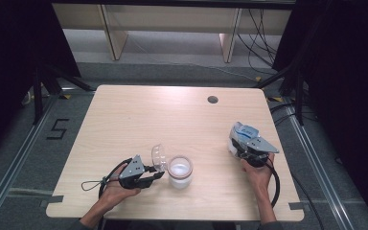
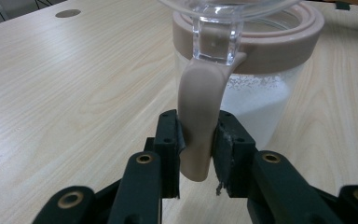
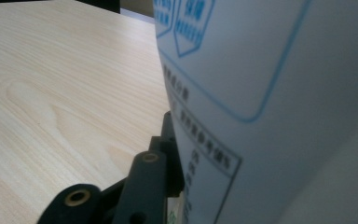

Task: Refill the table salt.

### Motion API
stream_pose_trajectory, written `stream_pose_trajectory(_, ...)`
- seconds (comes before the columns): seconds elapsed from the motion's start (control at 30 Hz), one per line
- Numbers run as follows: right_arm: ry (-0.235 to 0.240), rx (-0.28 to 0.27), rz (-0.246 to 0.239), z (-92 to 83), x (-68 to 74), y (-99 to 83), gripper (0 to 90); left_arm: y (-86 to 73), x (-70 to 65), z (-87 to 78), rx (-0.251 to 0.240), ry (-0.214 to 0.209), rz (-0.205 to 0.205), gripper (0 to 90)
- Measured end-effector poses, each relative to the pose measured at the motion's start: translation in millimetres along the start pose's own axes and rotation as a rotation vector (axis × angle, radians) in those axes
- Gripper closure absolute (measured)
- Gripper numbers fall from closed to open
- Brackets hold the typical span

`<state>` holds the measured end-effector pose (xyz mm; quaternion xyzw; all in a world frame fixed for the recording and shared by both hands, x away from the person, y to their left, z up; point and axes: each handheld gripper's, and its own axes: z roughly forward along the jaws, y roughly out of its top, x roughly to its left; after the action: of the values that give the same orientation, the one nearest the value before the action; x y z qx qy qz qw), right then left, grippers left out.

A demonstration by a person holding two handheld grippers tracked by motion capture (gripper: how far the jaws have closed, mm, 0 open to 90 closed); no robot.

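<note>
Left tongs point(image 2: 198, 140) clamp jar's point(image 1: 180, 171) beige strap point(image 2: 198, 121); right tongs point(image 1: 238, 146) apparently grip white packet point(image 1: 242, 136).

Jar point(image 1: 180, 171): clear wall, white grains inside, dusty-pink rim. Its lid point(image 1: 159, 157) is clear; the strap point(image 2: 198, 116) between the left jaws is the same dusty pink. Bag point(image 3: 279, 112) against the right jaws: white, with blue outlines and blue print. Tabletop point(image 1: 163, 120): pale wood grain. Jaws black throughout.
</note>
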<state>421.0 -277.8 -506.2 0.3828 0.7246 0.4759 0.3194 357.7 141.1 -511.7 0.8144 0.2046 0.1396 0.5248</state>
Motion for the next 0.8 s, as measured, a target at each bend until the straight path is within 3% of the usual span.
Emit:
stream_pose_trajectory(0.07, -0.008, -0.005, -0.018, 0.5, -2.2, -1.0, 70.1, 0.1, 0.3, -0.5, 0.011, 0.002, 0.002, 68.5)
stream_pose_trajectory(0.13, -0.006, -0.004, 0.005, 0.8, -1.0, -2.1, 69.7, 0.1, 0.6, 0.1, 0.008, 0.001, 0.005, 67.4)
stream_pose_trajectory(0.17, 0.003, 0.005, 0.004, 0.4, -1.6, -1.7, 68.7, -0.5, -1.0, -0.1, 0.013, 0.005, -0.029, 66.3)
stream_pose_trajectory(0.2, 0.001, 0.007, 0.005, 0.6, -1.6, -1.6, 66.0, 0.0, 0.9, -0.3, 0.015, 0.002, -0.001, 65.1)
stream_pose_trajectory(0.27, -0.004, 0.012, 0.012, 0.8, -1.7, -1.7, 63.3, -0.3, 0.5, 0.0, 0.01, 0.001, -0.003, 64.5)
stream_pose_trajectory(0.3, -0.003, 0.013, 0.012, 0.6, -1.7, -1.9, 61.6, -0.9, -1.6, 0.2, 0.008, 0.004, -0.031, 64.6)
stream_pose_trajectory(0.37, -0.02, 0.016, 0.011, -0.7, -1.5, -1.3, 55.9, -0.1, 0.5, 0.1, 0.009, -0.001, 0.006, 64.6)
stream_pose_trajectory(0.43, -0.015, 0.004, 0.023, -2.2, -1.1, -0.5, 50.5, -0.8, -1.2, 0.1, 0.008, 0.002, -0.023, 64.4)
stream_pose_trajectory(0.47, -0.021, 0.003, 0.021, -4.2, -0.7, 0.5, 47.7, 0.0, 1.0, -0.3, 0.009, -0.002, 0.01, 64.3)
stream_pose_trajectory(0.6, -0.023, -0.009, 0.02, -10.8, 1.8, 4.2, 39.1, -0.3, 0.6, -0.3, 0.005, -0.007, -0.002, 63.6)
stream_pose_trajectory(0.63, -0.035, -0.029, -0.003, -12.0, 1.0, 5.0, 36.9, -0.2, 1.1, -0.8, 0.011, -0.005, 0.004, 63.3)
stream_pose_trajectory(0.67, -0.032, -0.015, 0.022, -14.6, 3.4, 5.7, 35.3, -0.2, 0.4, -0.7, 0.005, -0.006, -0.002, 63.2)
stream_pose_trajectory(0.73, -0.039, -0.016, 0.019, -18.8, 4.1, 6.6, 32.8, 0.1, 0.0, -1.7, 0.009, 0.002, 0.001, 62.7)
stream_pose_trajectory(0.77, -0.043, -0.008, 0.045, -21.3, 6.9, 6.8, 30.6, 0.1, -0.1, -1.9, 0.006, 0.001, -0.001, 61.8)
stream_pose_trajectory(0.8, -0.039, -0.012, 0.036, -23.0, 6.5, 7.2, 30.1, -0.5, -1.1, -1.6, -0.001, -0.001, -0.029, 60.4)
